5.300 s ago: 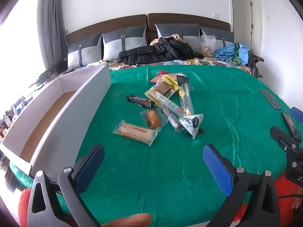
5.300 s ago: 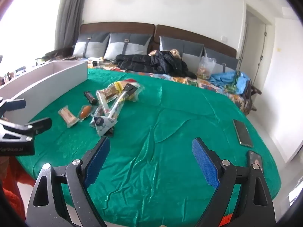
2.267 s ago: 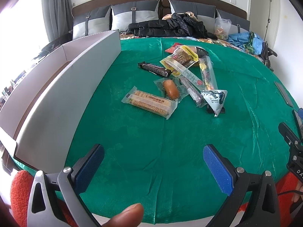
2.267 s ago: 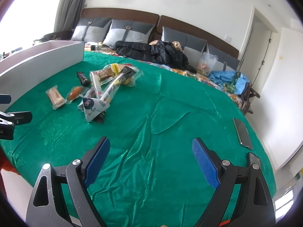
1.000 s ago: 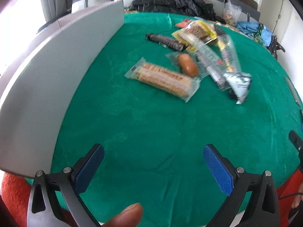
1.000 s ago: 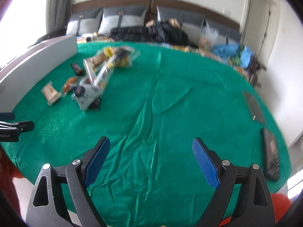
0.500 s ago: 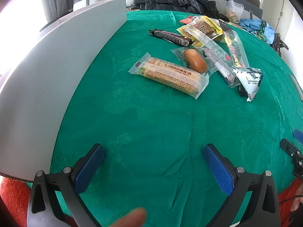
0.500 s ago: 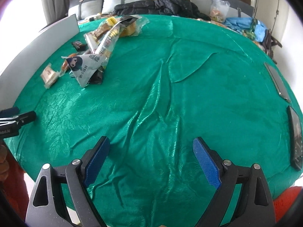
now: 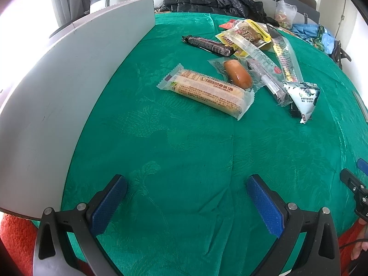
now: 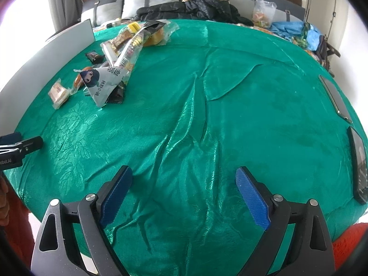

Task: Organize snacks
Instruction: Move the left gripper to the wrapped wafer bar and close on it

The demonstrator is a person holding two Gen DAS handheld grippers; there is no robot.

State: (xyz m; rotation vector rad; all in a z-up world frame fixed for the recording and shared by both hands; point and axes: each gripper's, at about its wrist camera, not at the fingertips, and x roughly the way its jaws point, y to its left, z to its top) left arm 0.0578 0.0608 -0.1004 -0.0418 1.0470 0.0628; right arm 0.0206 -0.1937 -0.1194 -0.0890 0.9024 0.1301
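Left gripper (image 9: 186, 197): held with the blue pads spread wide and nothing between them, low over the green cloth (image 9: 184, 151).
Right gripper (image 10: 184, 193): likewise spread wide and holding nothing, over wrinkled cloth; its tip is also seen at the right edge of the left wrist view.
Biscuit packet (image 9: 207, 90): laid flat ahead of the left gripper, slightly to its right, the nearest snack to it, clear of the pads.
Sausage (image 9: 238, 77): found in a clear wrapper just beyond the biscuit packet, touching its far edge.
Triangular pouch (image 9: 302, 97): placed ahead and well to the right of the left gripper; from the right gripper it is seen far ahead to the left, lying on a dark wrapper.
Dark bar (image 9: 207, 44): laid farther ahead, beyond the sausage.
Long clear packets (image 9: 262, 61): piled beyond and right of the sausage, overlapping a yellow packet (image 9: 250, 33).
White box (image 9: 57, 87): its long wall is seen along the left side of the left gripper, on the cloth.
Two phones (image 10: 357, 158): laid at the cloth's edge, right of the right gripper.
Black jacket (image 10: 191, 8): heaped far ahead against grey pillows.
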